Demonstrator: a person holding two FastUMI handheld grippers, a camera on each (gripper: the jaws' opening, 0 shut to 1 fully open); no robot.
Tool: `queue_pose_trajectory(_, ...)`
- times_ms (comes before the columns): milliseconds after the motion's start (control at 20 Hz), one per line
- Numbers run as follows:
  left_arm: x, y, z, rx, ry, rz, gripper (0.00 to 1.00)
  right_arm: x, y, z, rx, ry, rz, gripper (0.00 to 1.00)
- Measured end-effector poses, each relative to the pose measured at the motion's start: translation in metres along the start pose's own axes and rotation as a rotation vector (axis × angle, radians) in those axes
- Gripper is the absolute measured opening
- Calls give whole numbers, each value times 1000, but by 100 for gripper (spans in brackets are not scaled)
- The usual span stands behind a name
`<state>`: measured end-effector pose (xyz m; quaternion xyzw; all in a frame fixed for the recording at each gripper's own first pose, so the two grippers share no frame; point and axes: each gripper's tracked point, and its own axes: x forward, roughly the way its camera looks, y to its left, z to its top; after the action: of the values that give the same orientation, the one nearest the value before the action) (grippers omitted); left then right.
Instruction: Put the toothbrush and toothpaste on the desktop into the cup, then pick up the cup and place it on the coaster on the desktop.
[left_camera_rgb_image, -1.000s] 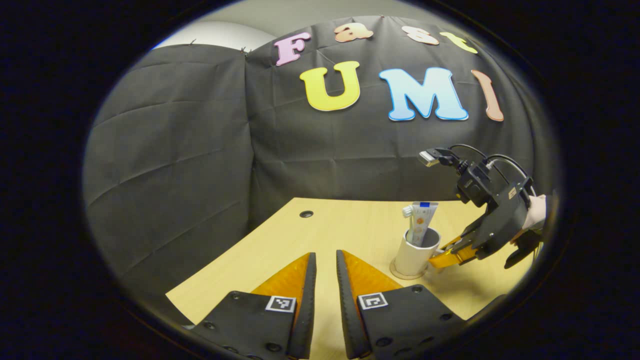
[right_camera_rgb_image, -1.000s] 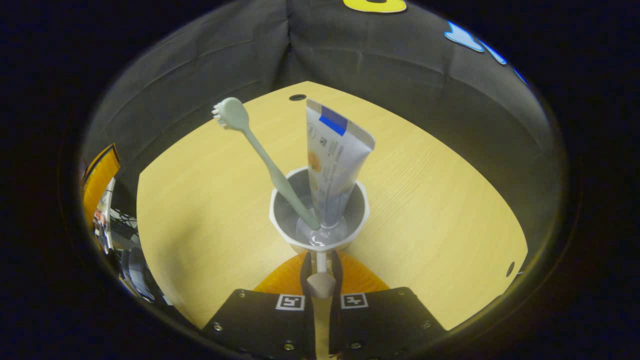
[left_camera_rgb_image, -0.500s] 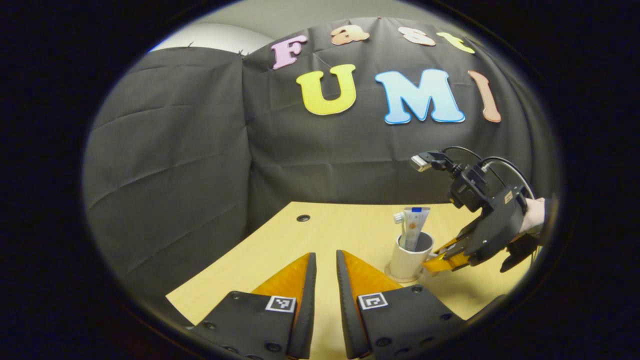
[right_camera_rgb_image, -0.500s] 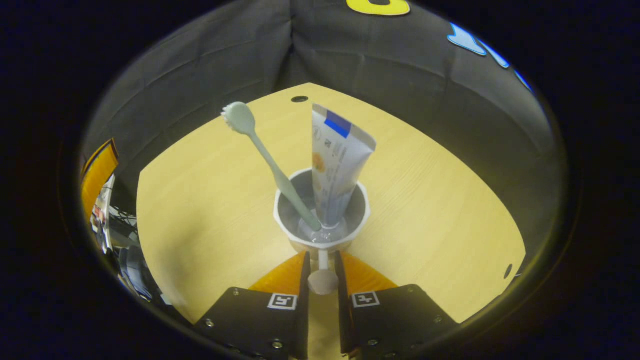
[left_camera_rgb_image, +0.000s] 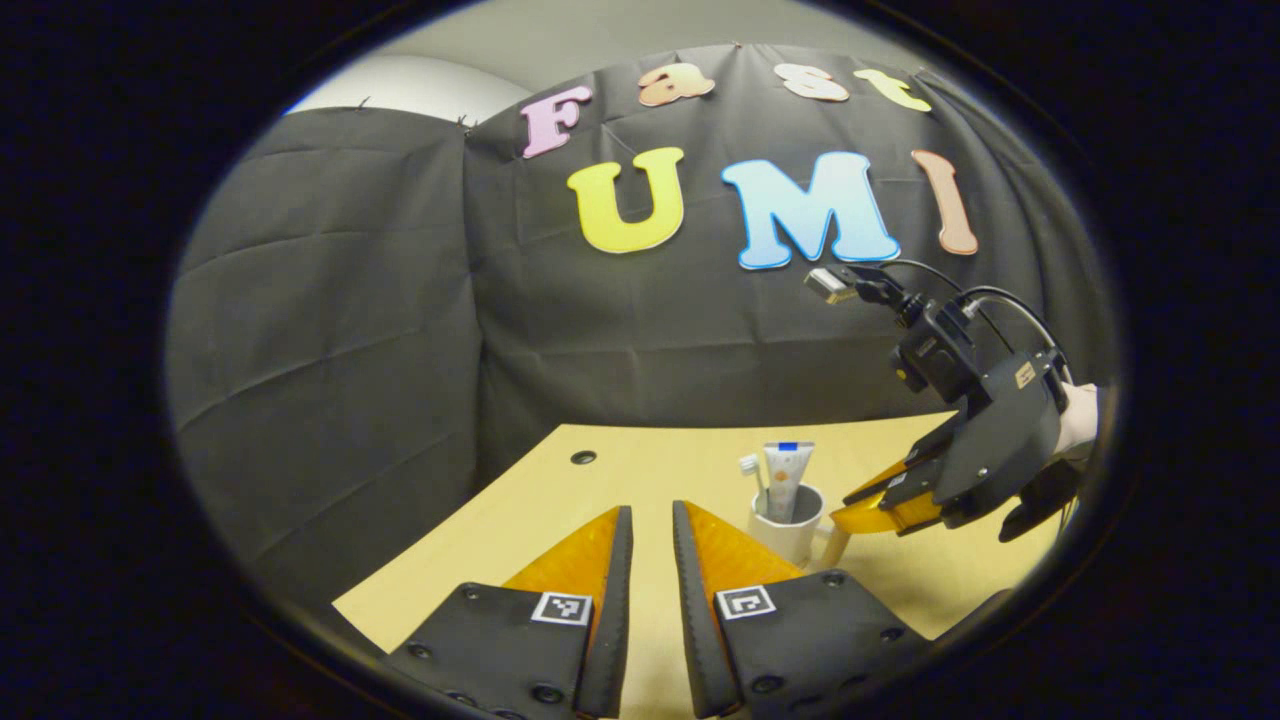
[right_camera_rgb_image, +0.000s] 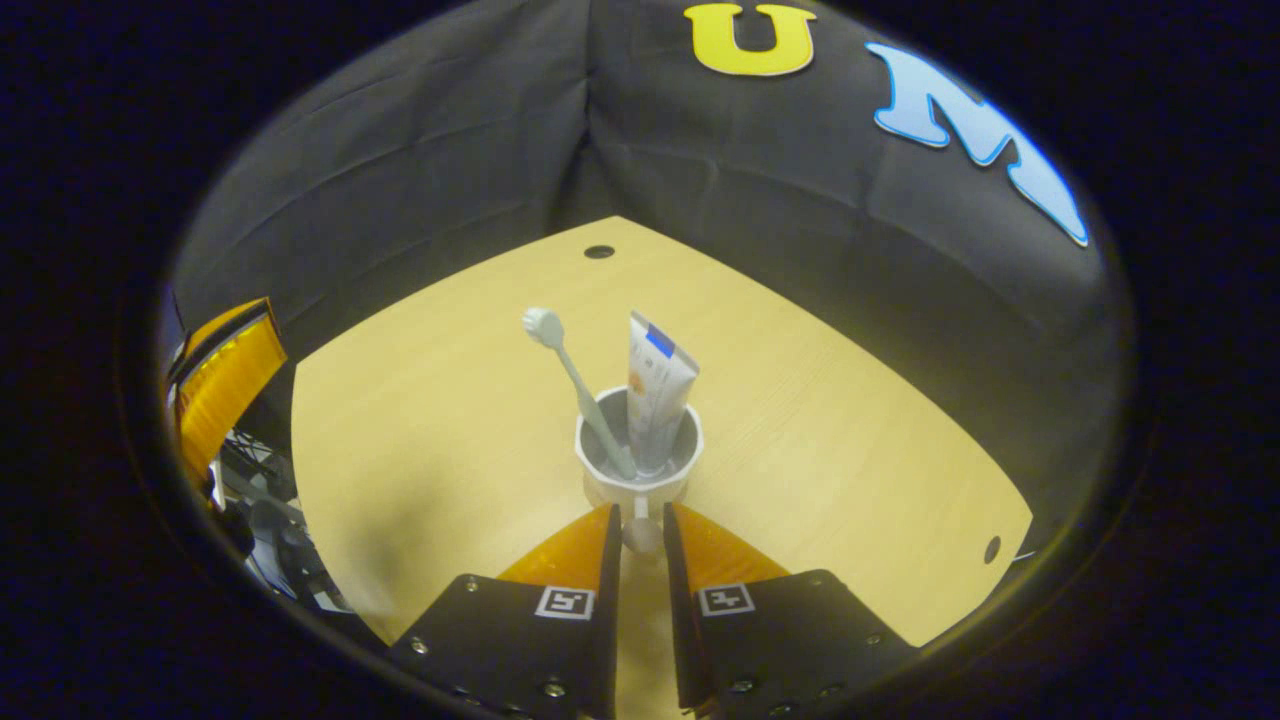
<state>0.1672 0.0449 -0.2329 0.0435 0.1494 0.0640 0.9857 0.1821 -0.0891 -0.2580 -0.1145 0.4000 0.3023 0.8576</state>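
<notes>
A white cup (right_camera_rgb_image: 612, 488) stands upright on the wooden desk (right_camera_rgb_image: 850, 430), holding a pale green toothbrush (right_camera_rgb_image: 575, 380) and a white toothpaste tube (right_camera_rgb_image: 655, 390). My right gripper (right_camera_rgb_image: 638, 512) sits just behind the cup's handle (right_camera_rgb_image: 640, 535) with a narrow gap between its fingers and no grip on it. In the left gripper view the cup (left_camera_rgb_image: 790, 530), toothbrush (left_camera_rgb_image: 752, 475) and tube (left_camera_rgb_image: 782, 475) sit right of centre. The right gripper (left_camera_rgb_image: 850, 505) hovers above and right of the handle. My left gripper (left_camera_rgb_image: 652, 510) is low at the near edge, fingers almost together, holding nothing. My left finger hides the cup's base.
Black cloth walls close in the desk's far sides. Round cable holes sit at the far corner (right_camera_rgb_image: 599, 251) and near the right edge (right_camera_rgb_image: 990, 549). A hand (left_camera_rgb_image: 1078, 420) holds the right gripper. Bare desk surrounds the cup. Clutter lies below the desk's left edge (right_camera_rgb_image: 260, 540).
The right gripper has let go of the cup's handle and drawn back and upward, so the cup looks smaller and farther. The cup stays put. The left gripper barely shifted.
</notes>
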Motion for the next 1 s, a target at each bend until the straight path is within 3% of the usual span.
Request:
queue_pose_trajectory(200,-6,-22,28,13,-48,-55,31,-41,-7,18,34,-101,-73,23)
queue_pose_trajectory(550,-22,-52,90,10,-161,-151,31,-139,-19,56,133,-348,-278,23)
queue_pose_trajectory(850,-56,-59,142,-12,-278,-185,31,-192,-28,54,220,-556,-469,27)
queue_pose_trajectory(900,-63,-61,149,-12,-293,-191,41,-200,-28,53,221,-588,-500,23)
queue_pose_trajectory(1000,-76,-60,160,-19,-311,-198,23,-218,-24,51,209,-637,-560,27)
